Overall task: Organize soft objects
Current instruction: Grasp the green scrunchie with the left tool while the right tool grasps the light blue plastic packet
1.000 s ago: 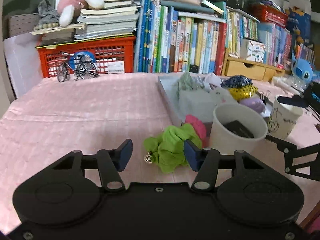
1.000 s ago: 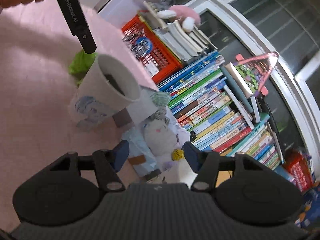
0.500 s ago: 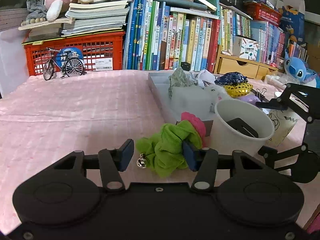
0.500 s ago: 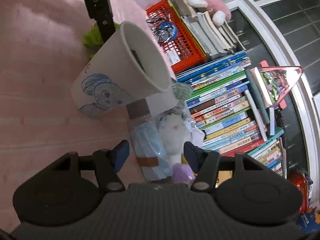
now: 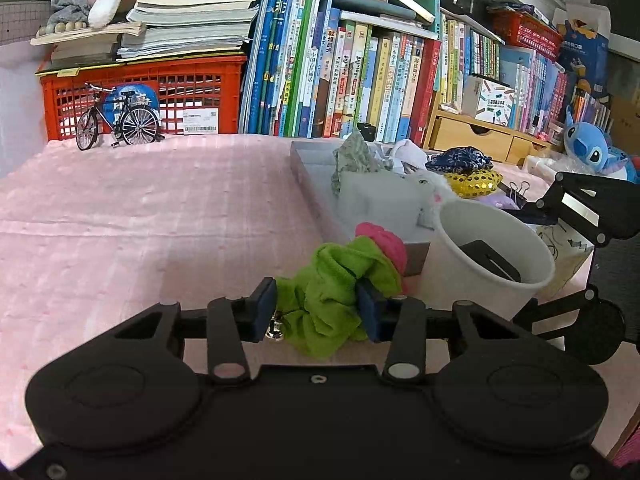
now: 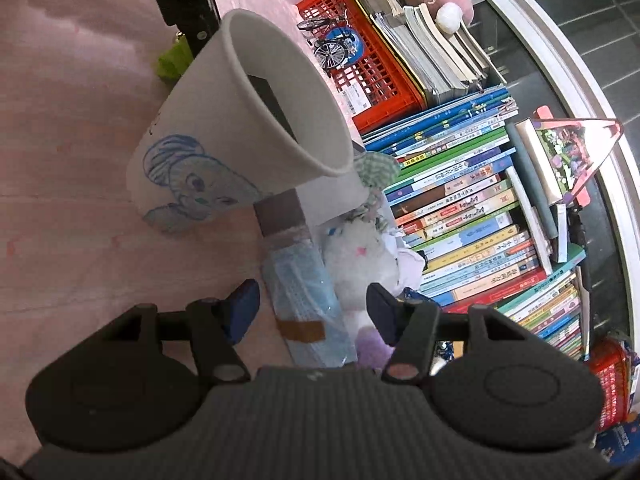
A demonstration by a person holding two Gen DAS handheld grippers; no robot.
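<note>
The left gripper (image 5: 316,312) has its blue pads (image 5: 262,308) closed against both sides of a green scrunchie (image 5: 332,300), which bunches up between them; a small silver bell (image 5: 276,330) hangs from the fabric beside the left pad. The scrunchie sits low over the pink tablecloth (image 5: 140,220), and whether it touches the cloth cannot be told. A pink scrunchie (image 5: 384,242) lies just behind the green one, against the corner of a grey tray (image 5: 308,168). The tray holds soft things: a checked green cloth (image 5: 356,158), a white plush (image 5: 434,192), a dark blue scrunchie (image 5: 460,160) and a yellow sequinned one (image 5: 474,180). Just right of the green scrunchie stands a white paper cup (image 5: 492,264) with a dark flat object inside.

The right gripper (image 6: 312,312) hangs with its jaws wide apart and nothing between them, above the near end of the tray, where a packet of blue face masks (image 6: 304,300) lies beside the white plush (image 6: 360,256). From this view the paper cup (image 6: 224,136) shows a blue cartoon drawing on its side, and a scrap of the green scrunchie (image 6: 172,60) peeks out behind it. Books (image 5: 340,72) and a red crate (image 5: 160,96) line the back of the table
</note>
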